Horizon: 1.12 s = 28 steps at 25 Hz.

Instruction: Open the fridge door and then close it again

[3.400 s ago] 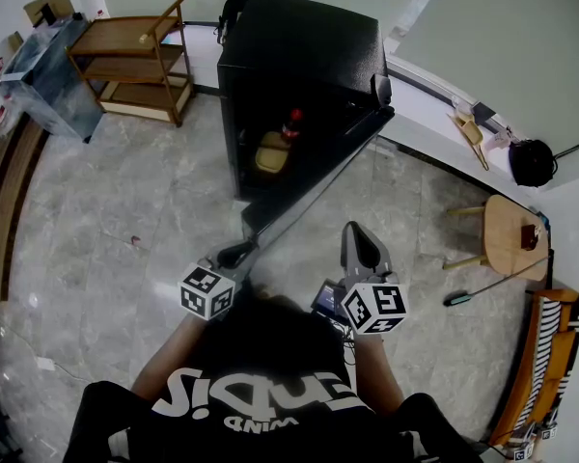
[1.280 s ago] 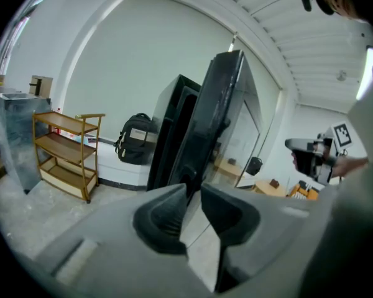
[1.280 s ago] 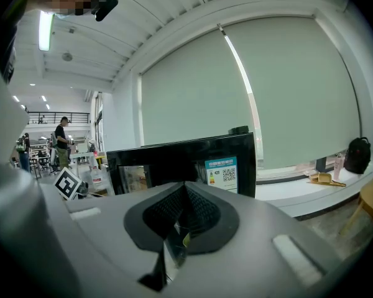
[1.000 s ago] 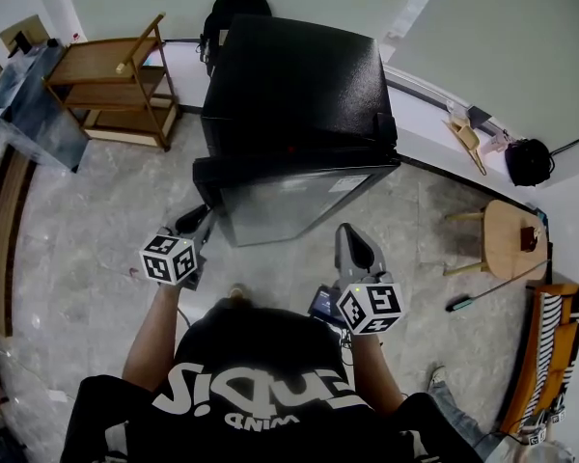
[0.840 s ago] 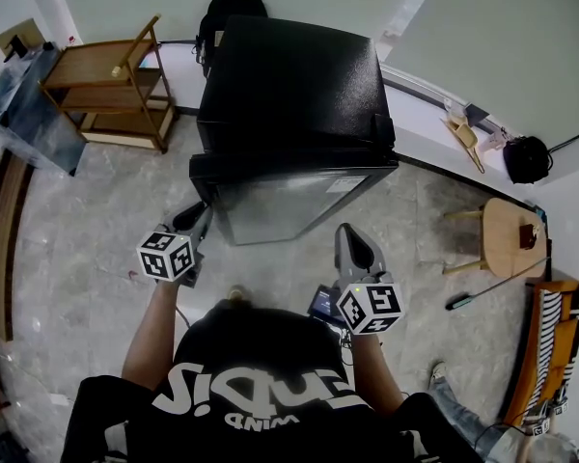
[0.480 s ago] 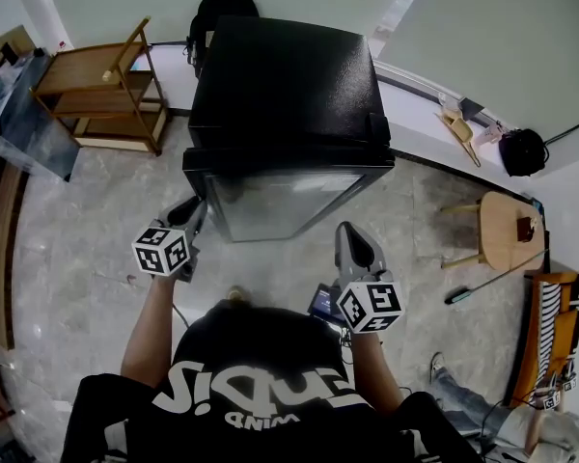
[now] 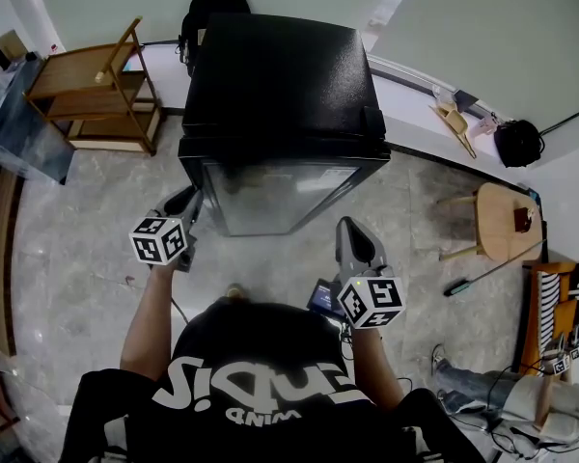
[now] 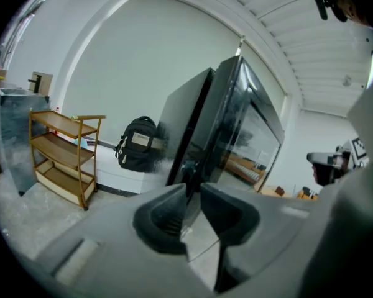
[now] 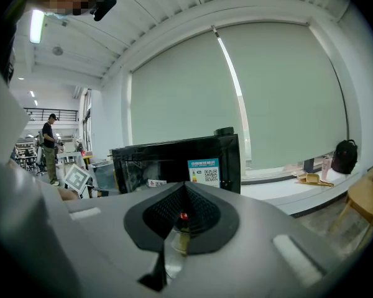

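Now left arm outstretched, left tongs (image 7: 187,204) pinching fridge door (image 7: 280,196) edge, right tongs (image 7: 351,228) clenched empty, pointing doorward

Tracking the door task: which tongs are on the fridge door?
The left tongs, gripping the fridge door at its left edge; the right tongs hang back, touching nothing.

Fridge door (image 9: 165,163) bottom hidden behind right gripper (image 9: 185,190) — sticker (image 9: 203,171) print unreadable.
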Available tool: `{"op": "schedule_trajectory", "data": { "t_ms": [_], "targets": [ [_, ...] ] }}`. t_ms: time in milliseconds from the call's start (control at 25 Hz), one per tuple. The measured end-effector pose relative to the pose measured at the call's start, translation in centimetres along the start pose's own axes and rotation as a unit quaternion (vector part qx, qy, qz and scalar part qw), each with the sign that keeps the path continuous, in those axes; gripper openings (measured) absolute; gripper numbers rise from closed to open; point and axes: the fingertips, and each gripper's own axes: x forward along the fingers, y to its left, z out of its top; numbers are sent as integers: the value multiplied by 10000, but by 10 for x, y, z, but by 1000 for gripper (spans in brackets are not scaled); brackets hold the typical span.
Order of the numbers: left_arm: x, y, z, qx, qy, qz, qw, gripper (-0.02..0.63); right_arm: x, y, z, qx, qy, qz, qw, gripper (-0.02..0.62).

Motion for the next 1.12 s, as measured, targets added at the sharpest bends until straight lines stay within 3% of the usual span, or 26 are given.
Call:
{"op": "schedule_trajectory", "data": {
  "t_ms": [640,840,960,1120],
  "targets": [
    [7,6,6,-41,-7,115,9999,67,-26,5,-3,27,-24,-70,10000,-2],
    [6,6,6,111,-131,430,9989,69,-35,7,-8,36,32,-43,10000,-2],
    [1,-1,5,299,-176,650,9973,15,-40,9,-12,50,71,-2,10000,-2],
    [-11,-19,8,397,-262,592,9971,2,-45,11,-18,71,140,44,9999,-2]
  ]
}}
